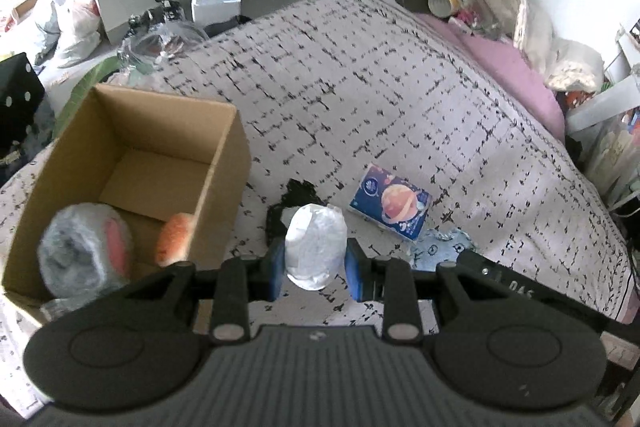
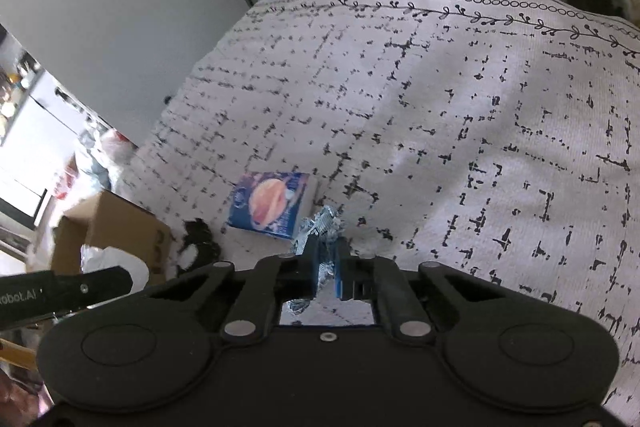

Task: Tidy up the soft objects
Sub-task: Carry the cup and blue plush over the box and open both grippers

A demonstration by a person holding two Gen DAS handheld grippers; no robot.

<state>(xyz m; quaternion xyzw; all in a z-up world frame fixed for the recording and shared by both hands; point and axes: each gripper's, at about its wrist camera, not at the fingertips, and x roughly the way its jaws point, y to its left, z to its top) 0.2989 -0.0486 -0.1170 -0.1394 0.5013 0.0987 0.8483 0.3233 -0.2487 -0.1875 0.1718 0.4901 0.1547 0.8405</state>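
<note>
Left gripper point(image 1: 316, 267) closed on a white soft pack point(image 1: 316, 247), blue pads point(image 1: 355, 273) pressing both its sides, held above the patterned bedspread point(image 1: 400, 99) just right of the cardboard box point(image 1: 224, 163). Already inside that box: a grey-and-pink plush point(image 1: 86, 253) at the near left and an orange plush piece point(image 1: 175, 239) against the right wall. Right gripper point(image 2: 326, 269) narrow, pinching a crumpled light-blue printed cloth point(image 2: 320, 227) that spills out beyond the fingertips, near the bed surface. Left behind on the bed: a blue tissue pack with a planet print point(image 1: 390, 207), just far of the cloth, and a black fabric item point(image 1: 298, 193) between pack and box.

Risks, as a judgement only: squashy white pack gripped around its middle, so likely to slide out through the pads if swung fast toward the box. Box wall close on the left, so a low carry could knock the wall and shove the light box across the bedspread. Cloth held by only a bunched fold, liable to slip free or drag the tissue pack along. Grippers working close together, so a clash possible on crossing paths.
</note>
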